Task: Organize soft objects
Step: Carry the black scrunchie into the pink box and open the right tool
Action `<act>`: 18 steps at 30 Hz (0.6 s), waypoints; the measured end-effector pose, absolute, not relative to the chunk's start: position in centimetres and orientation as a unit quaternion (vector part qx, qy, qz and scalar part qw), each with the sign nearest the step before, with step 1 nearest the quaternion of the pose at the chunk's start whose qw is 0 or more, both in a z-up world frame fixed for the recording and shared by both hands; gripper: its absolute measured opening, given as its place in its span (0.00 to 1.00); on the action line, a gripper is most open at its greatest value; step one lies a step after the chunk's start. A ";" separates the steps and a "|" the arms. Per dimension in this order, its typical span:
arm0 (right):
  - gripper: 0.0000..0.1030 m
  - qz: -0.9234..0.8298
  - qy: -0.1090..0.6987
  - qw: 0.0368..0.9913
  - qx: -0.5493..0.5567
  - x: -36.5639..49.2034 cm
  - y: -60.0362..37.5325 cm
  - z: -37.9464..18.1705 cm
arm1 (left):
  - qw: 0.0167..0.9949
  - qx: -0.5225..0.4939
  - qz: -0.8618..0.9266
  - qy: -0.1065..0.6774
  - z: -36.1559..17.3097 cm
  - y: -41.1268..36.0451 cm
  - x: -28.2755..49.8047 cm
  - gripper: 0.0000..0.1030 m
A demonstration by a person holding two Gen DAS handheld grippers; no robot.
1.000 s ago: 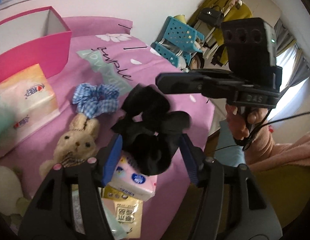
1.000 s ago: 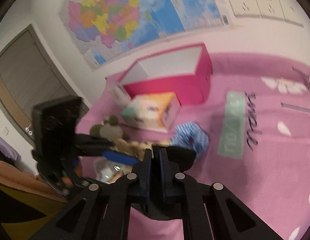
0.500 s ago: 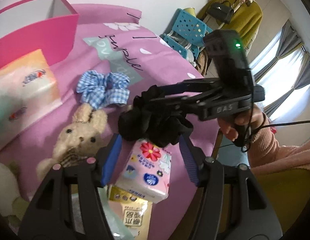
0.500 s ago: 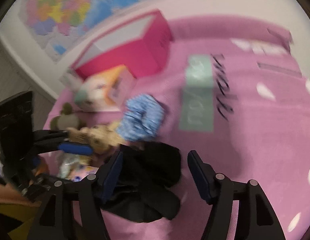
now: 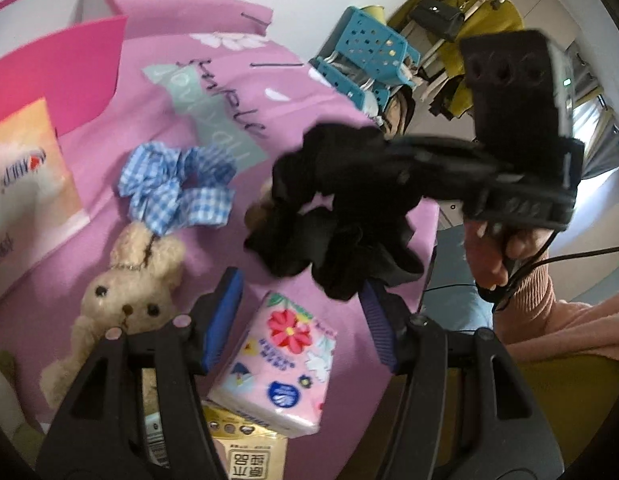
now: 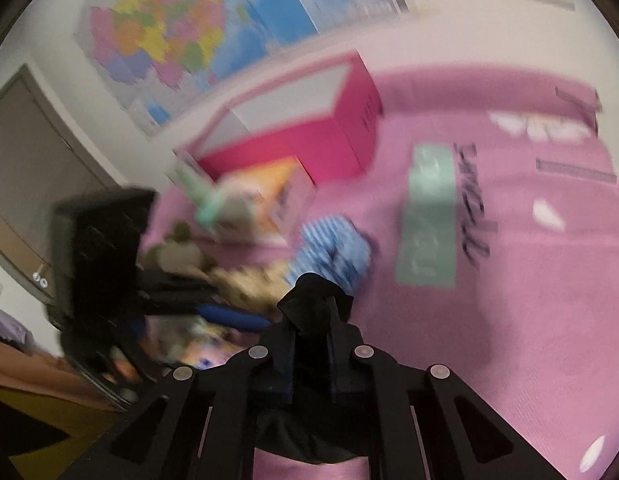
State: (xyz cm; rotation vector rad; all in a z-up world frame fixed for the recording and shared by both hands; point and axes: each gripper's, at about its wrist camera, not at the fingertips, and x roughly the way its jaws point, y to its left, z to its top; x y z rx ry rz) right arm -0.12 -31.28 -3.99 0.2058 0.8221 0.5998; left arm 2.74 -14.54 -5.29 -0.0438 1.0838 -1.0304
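Two claws show over the pink bed cover [image 5: 121, 216]. Nearest the lens, the left claw [image 5: 299, 320] hangs low above the cover with its blue-padded jaws spread wide and nothing between them; a flowered tissue pack [image 5: 281, 364] lies on the cover just below it. Just beyond its tips hangs the black scrunchie [image 5: 341, 216], lifted off the cover and pinched by the right claw [image 5: 393, 168], which reaches in level from the side, held by a hand [image 5: 497, 252] in a pink knit sleeve. From the right wrist, that claw [image 6: 311, 356] is nearly closed on a fold of the scrunchie [image 6: 315, 300]. On the cover beside the scrunchie sit a plush rabbit [image 5: 125, 292] and, further off, a blue gingham scrunchie [image 5: 173, 188]. Farthest from the scrunchie stand a large tissue pack [image 5: 25, 184] and a pink box [image 5: 57, 60]
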 end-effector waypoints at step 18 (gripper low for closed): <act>0.10 0.339 0.250 0.906 0.034 9.4 -23.0 7.4 | 0.845 -0.084 -0.328 0.415 4.1 -8.2 13.0 0.36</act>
